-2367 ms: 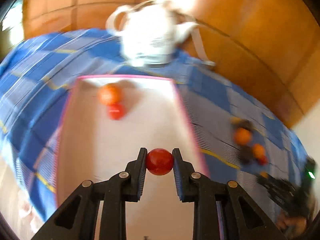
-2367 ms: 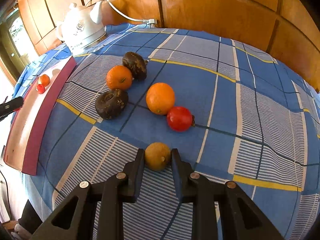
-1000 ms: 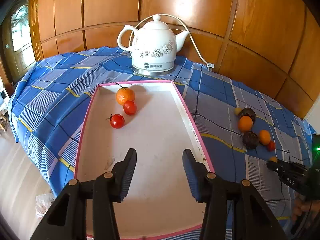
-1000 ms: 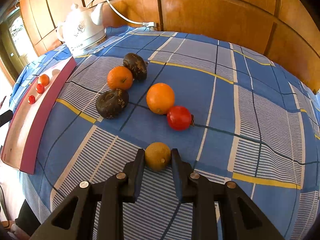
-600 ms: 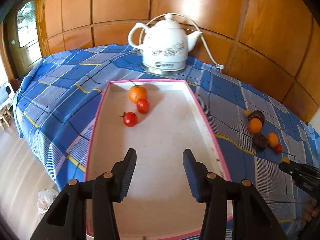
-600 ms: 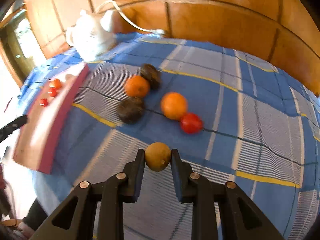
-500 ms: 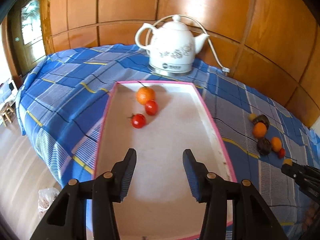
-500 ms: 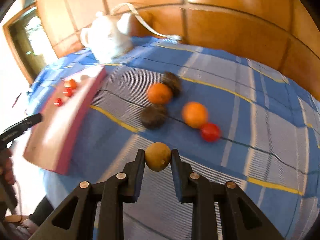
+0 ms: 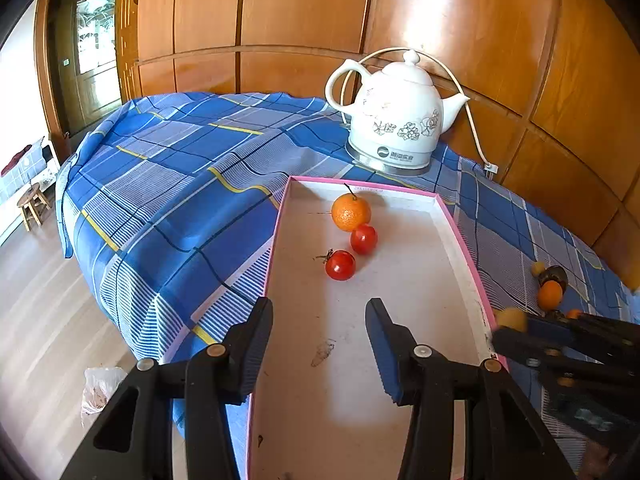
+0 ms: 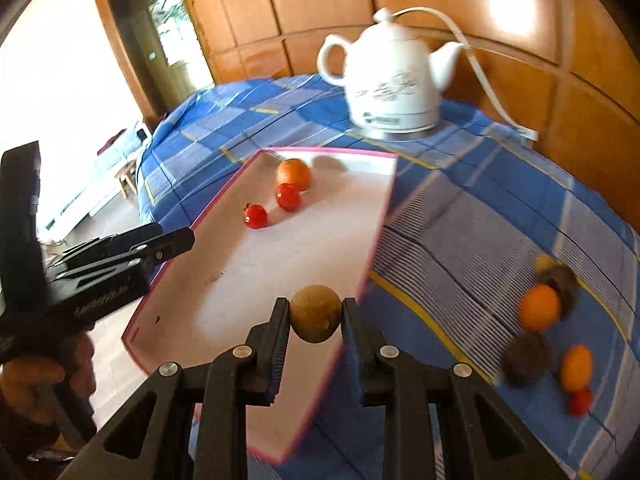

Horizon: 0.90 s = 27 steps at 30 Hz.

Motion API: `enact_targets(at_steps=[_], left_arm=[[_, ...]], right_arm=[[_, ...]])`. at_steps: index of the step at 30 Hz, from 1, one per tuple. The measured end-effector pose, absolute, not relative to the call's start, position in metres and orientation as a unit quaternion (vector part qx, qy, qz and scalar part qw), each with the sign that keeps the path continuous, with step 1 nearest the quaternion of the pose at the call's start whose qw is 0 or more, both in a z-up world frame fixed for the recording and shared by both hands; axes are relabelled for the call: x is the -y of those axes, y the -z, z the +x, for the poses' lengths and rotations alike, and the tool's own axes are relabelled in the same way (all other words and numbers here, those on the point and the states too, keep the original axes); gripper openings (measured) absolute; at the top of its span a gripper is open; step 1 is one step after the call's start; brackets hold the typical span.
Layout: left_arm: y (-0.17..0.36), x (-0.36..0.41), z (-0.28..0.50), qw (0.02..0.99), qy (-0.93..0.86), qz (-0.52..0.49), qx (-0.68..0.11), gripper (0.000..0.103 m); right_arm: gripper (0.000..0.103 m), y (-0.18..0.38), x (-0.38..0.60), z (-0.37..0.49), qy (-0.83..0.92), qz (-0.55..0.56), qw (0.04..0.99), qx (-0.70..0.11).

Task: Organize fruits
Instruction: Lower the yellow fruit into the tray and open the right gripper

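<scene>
Right gripper (image 10: 315, 314) has its jaws clamped on the brownish-yellow fruit (image 10: 316, 313), poised over the near right edge of the pink-rimmed tray (image 10: 384, 216), which lies ahead and left, while the left gripper (image 9: 319, 344) gapes empty above it.

Left gripper (image 9: 319, 334) hangs with jaws spread wide; right gripper (image 10: 315, 320) is clamped, fingers level.

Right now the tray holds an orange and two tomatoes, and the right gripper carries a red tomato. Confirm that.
Wrong on one count: the right gripper carries a brownish-yellow fruit, not a red tomato, as the right wrist view shows. The tray does hold an orange and two tomatoes.
</scene>
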State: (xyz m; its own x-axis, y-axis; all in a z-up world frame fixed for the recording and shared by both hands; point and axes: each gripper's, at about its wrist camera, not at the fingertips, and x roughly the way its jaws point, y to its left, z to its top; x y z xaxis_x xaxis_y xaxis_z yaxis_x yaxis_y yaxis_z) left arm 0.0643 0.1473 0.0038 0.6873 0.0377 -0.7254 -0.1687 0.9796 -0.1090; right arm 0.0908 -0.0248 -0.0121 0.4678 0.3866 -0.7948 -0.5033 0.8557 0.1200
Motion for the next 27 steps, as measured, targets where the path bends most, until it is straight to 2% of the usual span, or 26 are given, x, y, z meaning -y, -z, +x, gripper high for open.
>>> enact_targets(at_steps=[12, 27], left_arm=[[-0.004, -0.141, 0.063, 0.917, -0.045, -0.078, -0.389, 0.049], [-0.006, -0.122, 0.058, 0.919, -0.011, -0.065, -0.388, 0.049]], right_arm=[[0.027, 0.03, 0.003, 0.106, -0.248, -0.081, 0.851, -0.456], [0.027, 0.009, 0.079, 0.07, -0.199, -0.016, 0.876, -0.438]])
